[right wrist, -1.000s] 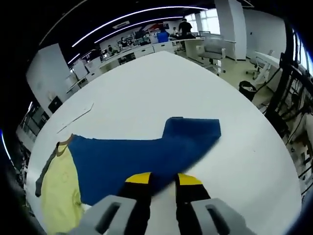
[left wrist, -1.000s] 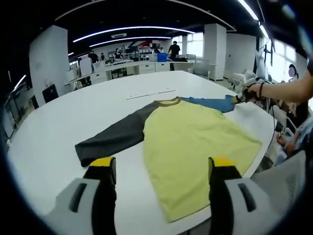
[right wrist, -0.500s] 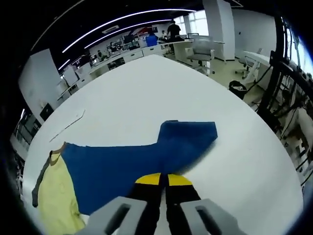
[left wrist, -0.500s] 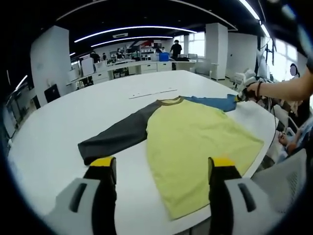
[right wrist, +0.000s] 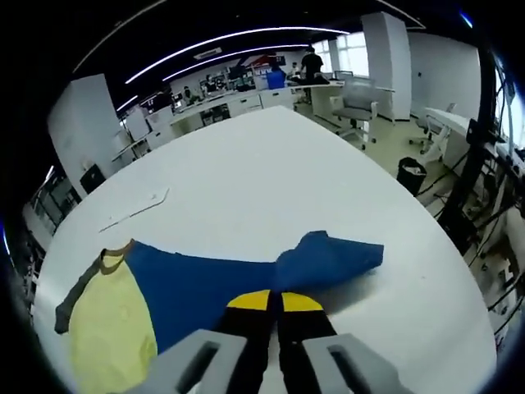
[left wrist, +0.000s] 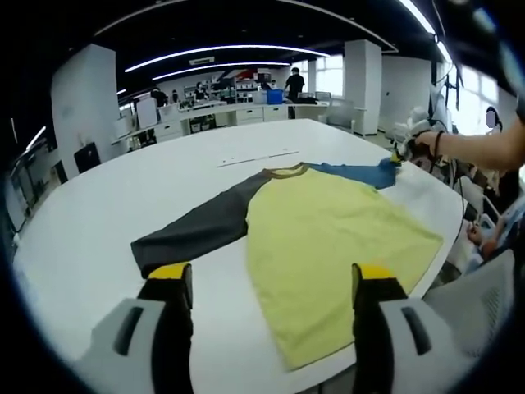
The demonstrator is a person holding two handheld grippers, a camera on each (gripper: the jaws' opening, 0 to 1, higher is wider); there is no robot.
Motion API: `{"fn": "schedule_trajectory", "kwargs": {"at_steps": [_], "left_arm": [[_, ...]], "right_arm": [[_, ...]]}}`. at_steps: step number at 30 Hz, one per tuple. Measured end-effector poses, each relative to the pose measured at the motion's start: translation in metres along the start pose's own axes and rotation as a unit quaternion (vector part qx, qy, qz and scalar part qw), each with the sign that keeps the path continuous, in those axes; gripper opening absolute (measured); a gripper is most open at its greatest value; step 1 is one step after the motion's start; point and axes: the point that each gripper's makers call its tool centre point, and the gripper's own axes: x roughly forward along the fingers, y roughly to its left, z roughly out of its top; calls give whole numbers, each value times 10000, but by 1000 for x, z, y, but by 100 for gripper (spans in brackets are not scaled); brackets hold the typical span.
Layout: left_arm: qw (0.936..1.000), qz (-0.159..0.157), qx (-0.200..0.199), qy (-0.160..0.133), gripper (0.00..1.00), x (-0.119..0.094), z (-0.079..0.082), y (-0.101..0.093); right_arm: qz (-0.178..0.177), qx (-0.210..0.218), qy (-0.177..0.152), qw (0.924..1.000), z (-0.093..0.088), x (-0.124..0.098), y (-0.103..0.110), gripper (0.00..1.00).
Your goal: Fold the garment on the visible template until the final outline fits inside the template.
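A long-sleeved shirt lies spread on the white table [left wrist: 98, 205], with a yellow body [left wrist: 328, 238], a dark grey sleeve [left wrist: 197, 230] and a blue sleeve [left wrist: 361, 172]. My left gripper [left wrist: 267, 283] hangs open just above the table's near edge, close to the shirt's hem and the grey cuff. My right gripper [right wrist: 275, 302] is shut on the near edge of the blue sleeve [right wrist: 246, 275], which is lifted and bunched toward the cuff [right wrist: 344, 256]. The yellow body [right wrist: 111, 328] shows at lower left. That right gripper [left wrist: 399, 154] appears far right, held by a person's hand.
A thin pale strip [left wrist: 254, 156] lies on the table beyond the collar, seen again as a strip [right wrist: 135, 211]. The table edge [right wrist: 443, 271] curves close on the right, with chairs and cables beyond. Desks and people stand far behind. A seated person [left wrist: 492, 222] is at right.
My right gripper closed on the blue sleeve's edge and has lifted it, so the sleeve now bunches and folds up. The left gripper has stayed open and nearly still.
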Motion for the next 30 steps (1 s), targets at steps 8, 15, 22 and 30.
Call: {"fn": "schedule_trajectory", "kwargs": {"at_steps": [8,15,22,30], "left_arm": [[10000,28,27,-36,80,-3,1,4],[10000,42,47,-27,84,-7,0,5],[10000,55,32,-20,86,-9,-2,7],[10000,84,4,-5,87,-12,-5,9]], "right_arm": [[153,-481,-134,9986,17,-6,25,0],[333,-911,-218,9950,30,-10,53,0],[577,-1237,-322,9901,41,-14,86,0],[849,-1515,-397,9840,45,-18,122,0]]}}
